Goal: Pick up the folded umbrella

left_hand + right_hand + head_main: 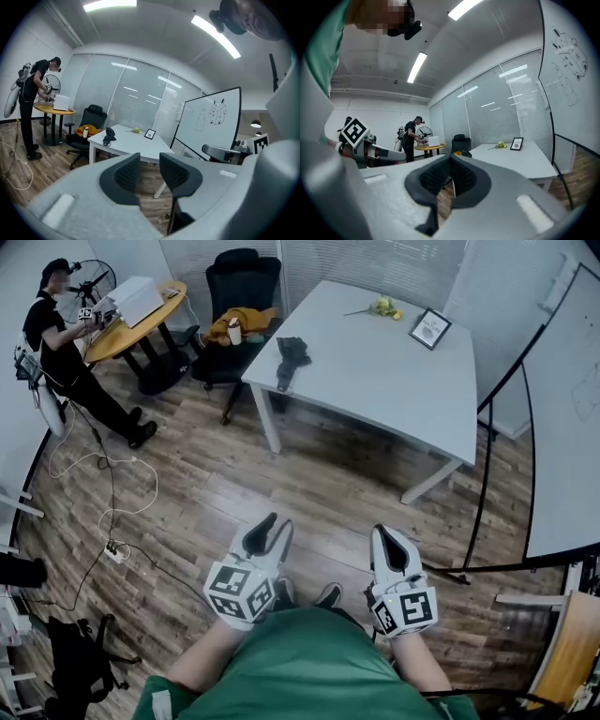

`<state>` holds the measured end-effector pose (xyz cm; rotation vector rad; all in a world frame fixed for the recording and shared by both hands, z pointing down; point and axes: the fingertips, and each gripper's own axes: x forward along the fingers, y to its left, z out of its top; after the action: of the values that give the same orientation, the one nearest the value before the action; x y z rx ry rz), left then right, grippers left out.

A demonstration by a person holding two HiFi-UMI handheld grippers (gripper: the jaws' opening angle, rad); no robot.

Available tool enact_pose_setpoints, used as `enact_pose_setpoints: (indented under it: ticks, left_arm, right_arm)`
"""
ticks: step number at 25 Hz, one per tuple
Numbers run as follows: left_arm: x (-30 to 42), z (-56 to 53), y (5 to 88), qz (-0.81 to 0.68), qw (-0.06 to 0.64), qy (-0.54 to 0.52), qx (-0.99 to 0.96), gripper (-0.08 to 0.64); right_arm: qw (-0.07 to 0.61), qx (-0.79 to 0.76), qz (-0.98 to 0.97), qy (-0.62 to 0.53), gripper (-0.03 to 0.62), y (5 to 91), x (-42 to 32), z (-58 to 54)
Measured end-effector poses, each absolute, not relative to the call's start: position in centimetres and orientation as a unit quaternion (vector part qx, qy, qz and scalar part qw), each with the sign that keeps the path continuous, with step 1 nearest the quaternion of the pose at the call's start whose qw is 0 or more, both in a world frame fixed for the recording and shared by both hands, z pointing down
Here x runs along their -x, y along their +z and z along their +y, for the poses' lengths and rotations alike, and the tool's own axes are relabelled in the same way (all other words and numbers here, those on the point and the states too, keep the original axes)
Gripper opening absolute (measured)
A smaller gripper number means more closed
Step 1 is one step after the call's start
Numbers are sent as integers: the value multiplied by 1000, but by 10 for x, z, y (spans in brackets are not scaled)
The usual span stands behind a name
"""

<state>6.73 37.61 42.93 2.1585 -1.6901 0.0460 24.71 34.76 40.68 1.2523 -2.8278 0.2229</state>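
The folded umbrella (pixel 292 354) is black and lies near the left corner of the white table (pixel 394 381), far ahead of both grippers. It also shows on that corner in the left gripper view, umbrella (pixel 108 135). My left gripper (pixel 272 532) is held low in front of my body, over the wooden floor. Its jaws stand a narrow gap apart with nothing between them. My right gripper (pixel 389 545) is beside it, level, with its pads (pixel 461 176) meeting at the tip and nothing held. Neither gripper is near the umbrella.
A picture frame (pixel 429 329) and a yellow flower (pixel 382 307) lie on the table's far side. A black office chair (pixel 242 296) with a yellow garment stands behind its left corner. A person (pixel 56 343) works at a round wooden table (pixel 141 320). A whiteboard (pixel 562 427) stands on the right, and cables (pixel 112 512) trail over the floor.
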Motion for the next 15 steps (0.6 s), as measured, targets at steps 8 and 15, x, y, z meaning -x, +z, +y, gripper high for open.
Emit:
enact_pose_setpoints:
  ticks: [8, 15]
  left_arm:
    - [-5, 366, 425, -593, 193, -5, -782, 137]
    - [59, 371, 428, -599, 181, -9, -780, 137]
  right_arm:
    - [12, -411, -909, 67, 3, 399, -185, 333]
    - [34, -410, -910, 59, 3, 400, -120, 331]
